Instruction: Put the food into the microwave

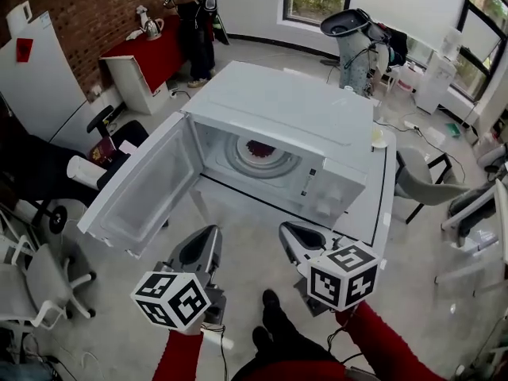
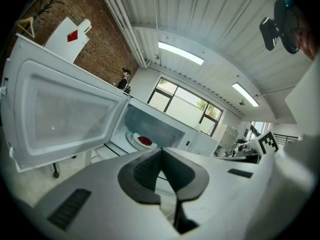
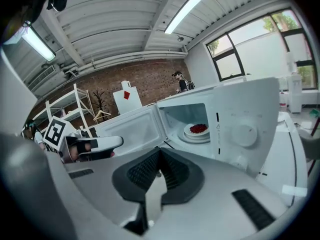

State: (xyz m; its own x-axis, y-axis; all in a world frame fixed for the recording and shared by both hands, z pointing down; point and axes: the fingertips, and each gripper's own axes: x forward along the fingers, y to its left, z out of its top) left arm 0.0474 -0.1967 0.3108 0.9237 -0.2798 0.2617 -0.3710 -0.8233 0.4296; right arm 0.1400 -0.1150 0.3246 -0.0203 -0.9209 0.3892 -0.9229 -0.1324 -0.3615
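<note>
The food [image 1: 259, 148] is a small heap of dark red pieces, piled in the middle of a white plate [image 1: 274, 165]. It is too small in every view to say what the pieces are; they may be berries. The plate is round and shallow, with a broad pale rim showing all round the red heap.

The plate sits inside the microwave [image 1: 302, 117], on the floor of its cavity, just above the centre of the head view. The microwave is white and boxy and stands on a white desk [image 1: 386, 182], whose edge shows at the oven's right. Its door [image 1: 143, 189] is swung wide open toward the lower left of the frame, with the pale inner panel facing up. Apart from the plate and the food on it, nothing else can be seen in the cavity.

In the left gripper view the food [image 2: 144, 141] shows past the open door [image 2: 65, 114], left of centre, on the plate [image 2: 136, 139]. In the right gripper view the red heap [image 3: 198, 128] lies right of centre on the plate [image 3: 195, 134].

Both grippers hang in front of the microwave, low in the head view and apart from it. The left gripper [image 1: 208, 236] has its jaws pressed together with nothing between them. The right gripper [image 1: 292, 232] also has its jaws closed on each other and is empty.
</note>
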